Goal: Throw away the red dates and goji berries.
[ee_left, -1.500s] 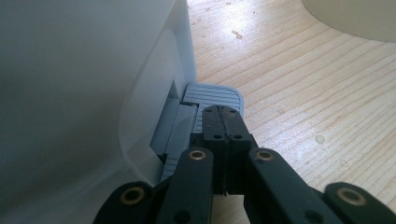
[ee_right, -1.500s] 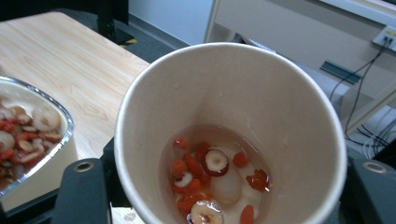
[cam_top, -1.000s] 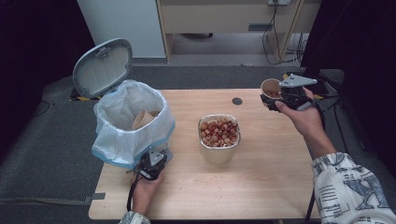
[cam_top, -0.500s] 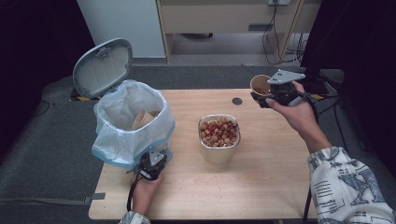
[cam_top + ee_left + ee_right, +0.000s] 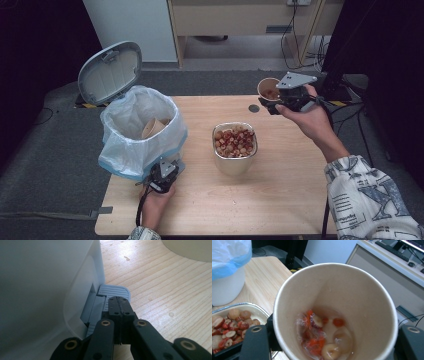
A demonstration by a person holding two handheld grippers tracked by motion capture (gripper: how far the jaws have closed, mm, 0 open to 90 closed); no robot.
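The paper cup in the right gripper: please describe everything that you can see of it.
The paper cup is round, beige and looks like plain paper, without lid. The right gripper clamps its sides and holds it nearly upright above the table's far right edge. At its bottom lie red and pale fruit slices with something clear, perhaps a wrapper.

Paper cup base behind right jaws.
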